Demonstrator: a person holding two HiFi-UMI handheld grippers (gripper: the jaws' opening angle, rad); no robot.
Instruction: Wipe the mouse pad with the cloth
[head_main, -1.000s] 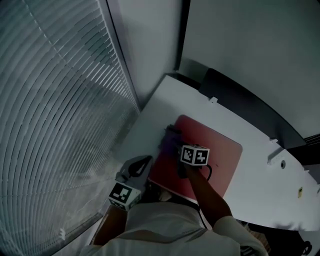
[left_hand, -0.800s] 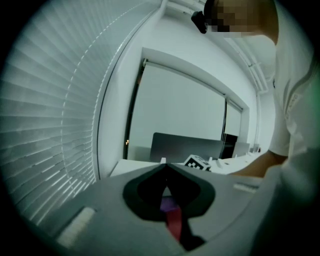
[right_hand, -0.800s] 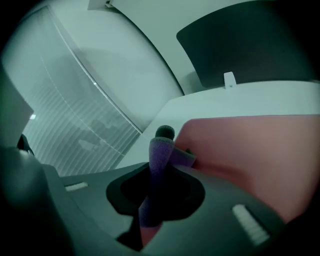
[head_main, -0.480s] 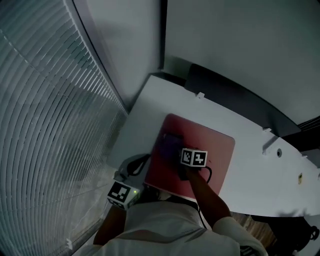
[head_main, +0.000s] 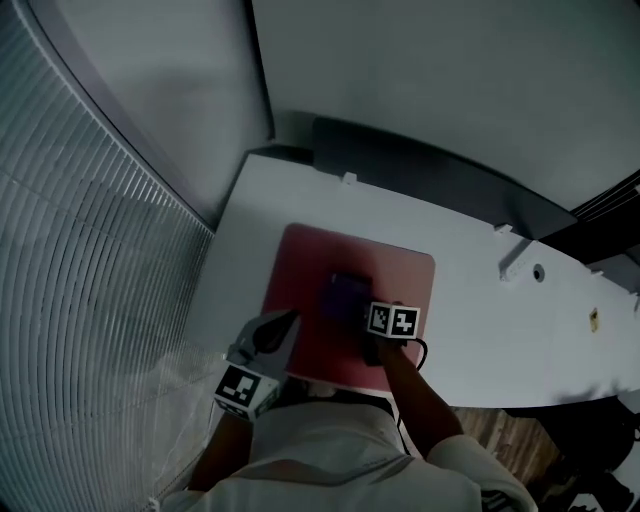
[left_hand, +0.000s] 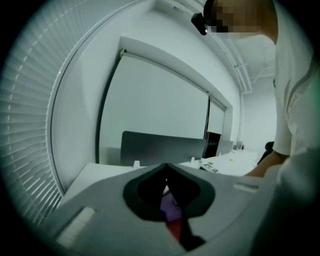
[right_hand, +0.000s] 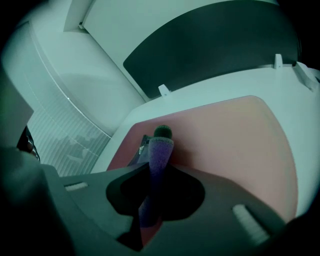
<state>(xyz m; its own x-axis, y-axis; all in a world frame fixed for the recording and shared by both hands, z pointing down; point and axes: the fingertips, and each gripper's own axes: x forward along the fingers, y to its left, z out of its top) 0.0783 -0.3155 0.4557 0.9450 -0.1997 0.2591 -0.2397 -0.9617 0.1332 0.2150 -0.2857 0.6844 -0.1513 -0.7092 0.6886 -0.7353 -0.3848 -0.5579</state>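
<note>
No readable text, label, brand, number or sign on anything in view.

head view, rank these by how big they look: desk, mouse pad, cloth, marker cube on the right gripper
1. desk
2. mouse pad
3. cloth and marker cube: these look about alike, and the cube sits nearer the camera, so I won't rank one over the other.

An office is being shown: a long white desk (head_main: 480, 300) with a red mouse pad (head_main: 400, 280) is backed by a dark divider panel (head_main: 420, 165), window blinds (head_main: 80, 300) are hung alongside, and more white desks (left_hand: 227, 159) are lined up beyond.
</note>
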